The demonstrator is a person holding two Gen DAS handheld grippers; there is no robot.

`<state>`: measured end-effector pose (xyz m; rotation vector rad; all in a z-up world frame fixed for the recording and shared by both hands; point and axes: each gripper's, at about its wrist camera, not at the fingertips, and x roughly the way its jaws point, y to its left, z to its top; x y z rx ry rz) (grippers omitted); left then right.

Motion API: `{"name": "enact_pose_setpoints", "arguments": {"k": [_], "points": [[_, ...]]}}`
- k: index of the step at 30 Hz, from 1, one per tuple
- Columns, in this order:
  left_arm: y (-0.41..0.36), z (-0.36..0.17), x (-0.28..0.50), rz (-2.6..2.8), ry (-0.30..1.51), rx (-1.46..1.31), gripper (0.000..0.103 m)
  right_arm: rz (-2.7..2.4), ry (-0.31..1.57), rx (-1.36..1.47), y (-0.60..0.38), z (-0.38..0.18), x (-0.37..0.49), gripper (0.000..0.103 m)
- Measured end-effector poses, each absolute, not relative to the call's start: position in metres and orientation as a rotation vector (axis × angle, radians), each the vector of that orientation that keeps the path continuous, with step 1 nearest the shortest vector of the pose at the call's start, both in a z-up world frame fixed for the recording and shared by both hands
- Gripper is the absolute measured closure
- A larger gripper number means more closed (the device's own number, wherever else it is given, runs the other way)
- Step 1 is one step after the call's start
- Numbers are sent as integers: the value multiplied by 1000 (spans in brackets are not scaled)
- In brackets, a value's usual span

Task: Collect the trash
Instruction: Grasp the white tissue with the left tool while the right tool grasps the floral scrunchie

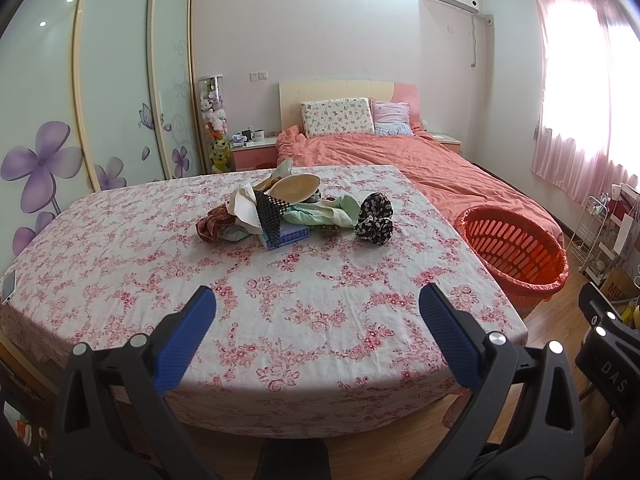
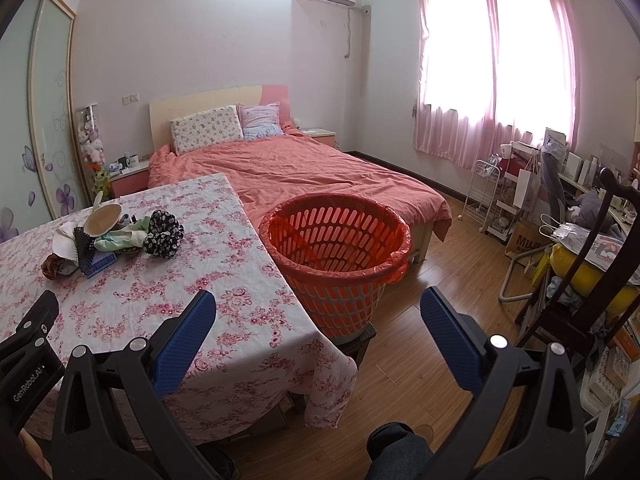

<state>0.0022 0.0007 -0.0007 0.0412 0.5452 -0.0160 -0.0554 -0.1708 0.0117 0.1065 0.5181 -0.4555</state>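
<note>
Left wrist view shows a pile of trash [image 1: 296, 210] in the middle of the table [image 1: 120, 272], far from the near edge. The pile has a round tan paper plate [image 1: 294, 188], a black bumpy sheet [image 1: 270, 210], a blue block [image 1: 294, 235], a pale green cloth [image 1: 332, 210], a brown rag [image 1: 214, 226] and a black flowery bundle [image 1: 374, 218]. The left gripper [image 1: 316, 308] hangs over the near table edge, jaws wide apart and holding nothing. The right gripper [image 2: 318, 312] is spread wide too, empty. An orange basket [image 2: 336, 240] with a red bag inside stands just beside the table.
</note>
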Motion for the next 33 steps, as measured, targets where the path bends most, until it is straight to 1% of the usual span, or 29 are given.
{"name": "enact_pose_setpoints", "arguments": {"k": [10, 21, 28, 30, 33], "points": [[18, -14, 33, 2, 575, 3, 4, -428, 523, 87, -167, 9, -36, 2], [81, -31, 99, 114, 639, -76, 4, -302, 599, 75, -145, -4, 30, 2], [119, -33, 149, 156, 644, -112, 4, -194, 656, 144, -138, -16, 83, 2], [123, -32, 164, 155, 640, -109, 6, -180, 664, 164, -137, -19, 98, 2], [125, -30, 186, 137, 642, -106, 13, -150, 672, 190, -132, -21, 119, 2]]}}
